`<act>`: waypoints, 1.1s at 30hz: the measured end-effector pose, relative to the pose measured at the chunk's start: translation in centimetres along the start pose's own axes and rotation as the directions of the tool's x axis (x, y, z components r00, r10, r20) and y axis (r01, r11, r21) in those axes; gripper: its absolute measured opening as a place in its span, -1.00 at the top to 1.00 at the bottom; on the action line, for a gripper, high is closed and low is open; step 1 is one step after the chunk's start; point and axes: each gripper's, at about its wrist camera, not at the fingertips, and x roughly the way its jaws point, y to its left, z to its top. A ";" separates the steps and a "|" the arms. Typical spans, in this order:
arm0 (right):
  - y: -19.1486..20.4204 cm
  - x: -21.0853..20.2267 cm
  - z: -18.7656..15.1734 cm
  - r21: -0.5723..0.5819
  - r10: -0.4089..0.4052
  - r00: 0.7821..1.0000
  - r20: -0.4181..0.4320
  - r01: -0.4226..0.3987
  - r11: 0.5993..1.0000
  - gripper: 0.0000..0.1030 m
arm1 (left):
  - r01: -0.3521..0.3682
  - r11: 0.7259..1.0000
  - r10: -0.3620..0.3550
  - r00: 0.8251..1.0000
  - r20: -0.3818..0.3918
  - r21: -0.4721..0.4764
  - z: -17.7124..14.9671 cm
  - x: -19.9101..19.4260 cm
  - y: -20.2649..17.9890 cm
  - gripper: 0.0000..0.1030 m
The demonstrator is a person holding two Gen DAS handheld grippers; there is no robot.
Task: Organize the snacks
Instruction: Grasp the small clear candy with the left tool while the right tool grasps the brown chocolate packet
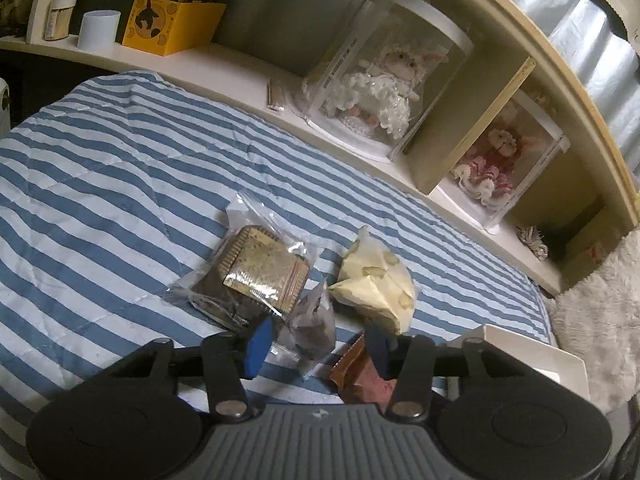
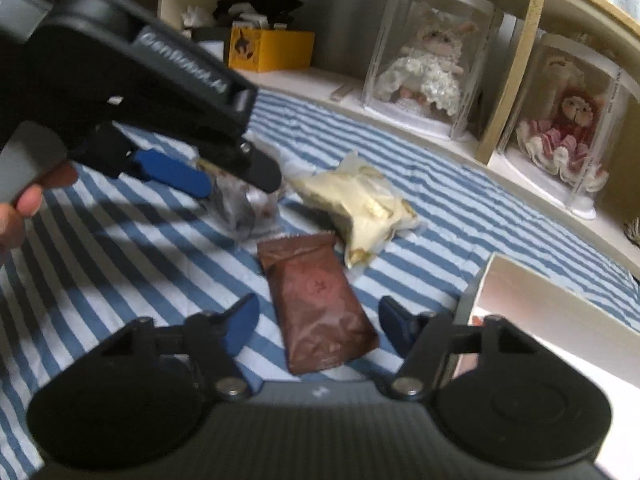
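Because every snack is a thin crinkly wrapper, each looks light, soft and slippery, best pinched across its middle. Right gripper straddles the brown packet, jaws half-wide, pads not touching. At ten o'clock, left gripper reaches a small clear packet; contact cannot be told. White box sits at three o'clock; the striped quilt lies open at nine.
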 end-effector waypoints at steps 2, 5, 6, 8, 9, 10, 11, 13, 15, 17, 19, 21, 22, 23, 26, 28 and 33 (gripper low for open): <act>0.0 0.1 -0.1 -0.004 -0.002 1.000 -0.012 0.002 1.000 -0.08 | -0.014 1.000 0.014 1.000 -0.008 -0.003 -0.2 0.5 0.0 0.30; 0.2 -0.5 -0.2 -0.017 -0.010 1.000 -0.026 0.010 1.000 0.11 | -0.013 0.999 0.013 1.000 -0.010 -0.049 -0.4 0.5 0.6 0.54; 0.3 -0.5 -0.3 -0.017 -0.007 1.000 -0.029 0.007 1.000 0.17 | -0.008 0.998 0.007 1.000 -0.012 -0.064 -0.4 0.5 0.8 0.60; 0.5 -0.7 -0.4 -0.019 -0.002 0.999 -0.033 0.002 1.000 0.41 | -0.016 0.998 0.016 1.000 -0.010 -0.068 -0.4 0.0 0.9 0.88; 0.6 -0.9 -0.4 -0.024 -0.001 0.999 -0.034 0.000 1.000 0.45 | -0.014 0.997 0.013 1.000 -0.008 -0.073 -0.4 -0.3 1.0 0.94; 0.7 -1.2 -0.5 -0.026 0.003 0.999 -0.036 -0.004 1.000 0.54 | -0.010 0.996 0.009 1.000 -0.005 -0.085 -0.4 -0.6 1.2 1.00; 0.7 -1.2 -0.5 -0.023 0.012 0.999 -0.040 -0.013 1.000 0.63 | -0.006 0.995 0.006 1.000 -0.003 -0.097 -0.4 -1.0 1.4 1.00; 0.7 -1.6 -0.7 -0.005 0.033 0.998 -0.049 -0.033 0.999 0.78 | -0.005 0.994 0.005 1.000 0.002 -0.110 -0.3 -1.8 1.6 1.00; 0.7 -2.1 -0.9 0.009 0.039 0.998 -0.058 -0.038 0.999 0.84 | 0.004 0.994 -0.002 1.000 0.017 -0.113 -0.2 -2.8 1.8 1.00; 0.7 -2.7 -1.0 0.024 0.041 0.997 -0.058 -0.040 0.999 0.87 | 0.010 0.993 -0.006 0.999 0.032 -0.115 -0.1 -3.6 1.8 1.00; 0.6 -3.2 -0.9 0.042 0.048 0.997 -0.052 -0.046 0.998 0.87 | 0.019 0.994 -0.014 0.998 0.055 -0.104 0.2 -4.3 1.6 1.00; 0.4 -3.7 -0.7 0.064 0.054 0.998 -0.040 -0.051 0.997 0.87 | 0.045 0.996 -0.039 0.996 0.075 -0.075 0.4 -4.7 1.2 1.00; 0.2 -3.9 -0.6 0.076 0.061 0.998 -0.033 -0.058 0.995 0.87 | 0.061 0.996 -0.056 0.995 0.086 -0.061 0.4 -4.8 0.9 0.99; 0.0 -3.9 -0.5 0.085 0.065 0.997 -0.030 -0.062 0.994 0.85 | 0.073 0.996 -0.068 0.993 0.091 -0.043 0.6 -4.8 0.6 0.87; -0.5 -3.9 -0.5 0.110 0.083 0.996 -0.025 -0.079 0.991 0.83 | 0.064 0.997 -0.069 0.993 0.098 0.048 0.9 -3.9 -0.8 0.51; -0.9 -3.3 -0.5 0.125 0.092 0.995 -0.027 -0.088 0.988 0.83 | 0.032 0.990 -0.046 0.994 0.100 0.136 1.0 -3.0 -1.8 0.41; -1.9 -2.5 -0.5 0.151 0.105 0.994 -0.020 -0.100 0.983 0.82 | -0.006 0.957 -0.020 0.996 0.086 0.291 0.8 -0.2 -3.4 0.29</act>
